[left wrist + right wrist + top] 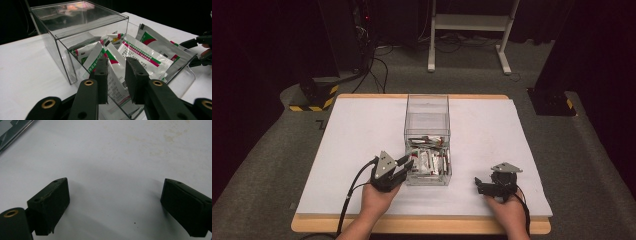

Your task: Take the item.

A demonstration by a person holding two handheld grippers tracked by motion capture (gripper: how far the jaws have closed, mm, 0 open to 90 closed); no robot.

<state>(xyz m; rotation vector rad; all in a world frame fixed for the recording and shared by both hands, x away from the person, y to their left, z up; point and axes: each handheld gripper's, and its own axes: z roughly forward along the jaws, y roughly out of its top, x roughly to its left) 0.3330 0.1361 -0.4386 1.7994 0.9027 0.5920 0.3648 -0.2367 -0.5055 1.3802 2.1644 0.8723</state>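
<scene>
**A:** Where is my left gripper [404, 164] now?

**B:** At the near left corner of the clear box [427, 107], in the left hand [378, 197]. In the left gripper view its 2 jaws stand a narrow gap apart, one on each side of the box's near wall, and a white sachet [116, 82] stands between them just behind that wall. I cannot tell whether the pads press on anything.

**A:** I read it the same way from here. And the box?

**B:** It sits on the white table [357, 135], about the middle. Its near half is open on top and holds a loose heap of sachets [428, 159], white with red and green print. A clear lid [75, 17] covers the far half.

**A:** My right gripper [478, 185]?

**B:** It is low over the table, well to the right of the box, held in the right hand [507, 210] and pointing left. In the right gripper view its 2 jaws are spread wide, with bare table between them.

**A:** So no sachet is out on the table.

**B:** All those I see lie in the box.
</scene>
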